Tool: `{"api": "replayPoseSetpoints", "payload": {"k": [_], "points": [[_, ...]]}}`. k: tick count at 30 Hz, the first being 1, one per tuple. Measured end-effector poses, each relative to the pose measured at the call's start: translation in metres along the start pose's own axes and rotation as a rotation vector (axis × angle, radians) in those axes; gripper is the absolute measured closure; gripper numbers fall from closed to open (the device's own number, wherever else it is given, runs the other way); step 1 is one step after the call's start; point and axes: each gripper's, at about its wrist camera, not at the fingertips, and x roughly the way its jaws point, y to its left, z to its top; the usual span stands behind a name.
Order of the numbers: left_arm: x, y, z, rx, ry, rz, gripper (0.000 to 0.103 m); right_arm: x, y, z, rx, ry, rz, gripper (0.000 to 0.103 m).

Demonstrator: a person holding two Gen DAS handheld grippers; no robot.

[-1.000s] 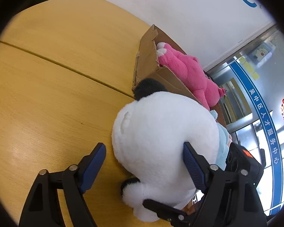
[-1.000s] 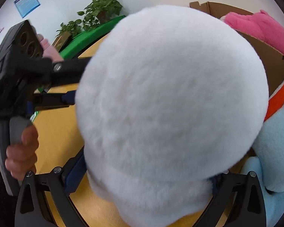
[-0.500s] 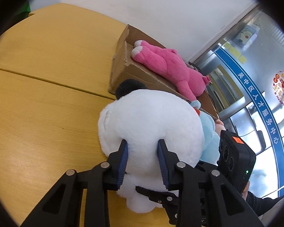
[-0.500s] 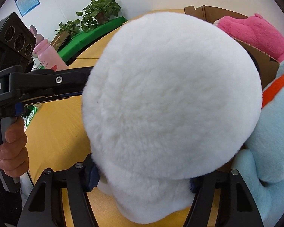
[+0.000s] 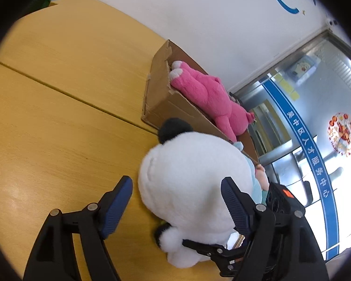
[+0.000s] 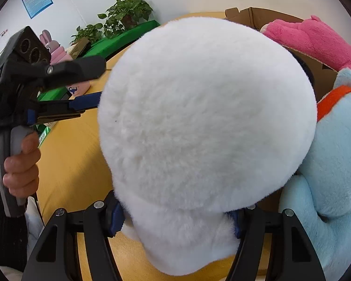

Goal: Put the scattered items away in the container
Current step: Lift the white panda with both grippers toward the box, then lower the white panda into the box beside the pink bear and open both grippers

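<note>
A white plush toy (image 5: pixel 194 182) with a black ear lies on the yellow table (image 5: pixel 58 117), against the cardboard box (image 5: pixel 161 93). A pink plush (image 5: pixel 210 96) rests in the box. My left gripper (image 5: pixel 177 201) straddles the white plush from behind. Its jaws are opening, and the left pad stands clear of the fur. In the right wrist view the white plush (image 6: pixel 206 121) fills the frame, with my right gripper (image 6: pixel 175 220) shut on its lower part. A light blue plush (image 6: pixel 334 164) with an orange collar leans beside it, against the box.
A seam crosses the table (image 5: pixel 70 93) left of the box. Potted plants (image 6: pixel 124 14), a green surface and small pink items stand beyond the table's far edge. A hand (image 6: pixel 21 171) holds the left gripper's handle. A wall and a glass door (image 5: pixel 304 140) lie behind the box.
The left gripper pinched shut on the white plush's back half a second ago and has opened wide again. The right gripper's fingers have closed in on the plush's lower part.
</note>
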Motion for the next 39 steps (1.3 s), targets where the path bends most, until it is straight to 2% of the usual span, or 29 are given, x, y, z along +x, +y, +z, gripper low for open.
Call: {"api": "replayPoseSetpoints", "payload": {"k": [3,4,9,16,21,25,30,34,39], "points": [[0.016,0.013,0.001,-0.016,0.064,-0.027,0.025,0.001,0.002,-0.001,-0.030,0.008,0.012,0.030],[0.025,0.015,-0.001,-0.024,0.102,-0.056,0.020,0.001,0.002,-0.003,-0.039,0.011,0.015,0.030],[0.036,0.013,-0.004,-0.044,0.131,-0.192,0.020,-0.001,-0.002,-0.005,-0.033,0.006,0.043,0.030],[0.028,-0.025,0.002,0.069,0.117,-0.194,0.022,-0.015,0.003,-0.002,-0.047,-0.033,0.025,0.030],[0.010,-0.067,0.022,0.167,0.068,-0.182,0.027,-0.047,0.009,0.014,-0.074,-0.113,-0.012,0.030],[-0.010,-0.112,0.051,0.269,0.008,-0.210,0.027,-0.089,0.013,0.039,-0.112,-0.214,-0.059,0.030],[-0.036,-0.181,0.099,0.437,-0.074,-0.217,0.030,-0.152,0.014,0.091,-0.173,-0.344,-0.156,0.030],[-0.060,-0.241,0.136,0.599,-0.175,-0.215,0.030,-0.199,0.016,0.134,-0.214,-0.442,-0.209,0.030],[-0.058,-0.268,0.169,0.642,-0.202,-0.191,0.030,-0.223,-0.001,0.174,-0.199,-0.497,-0.187,0.030]]}}
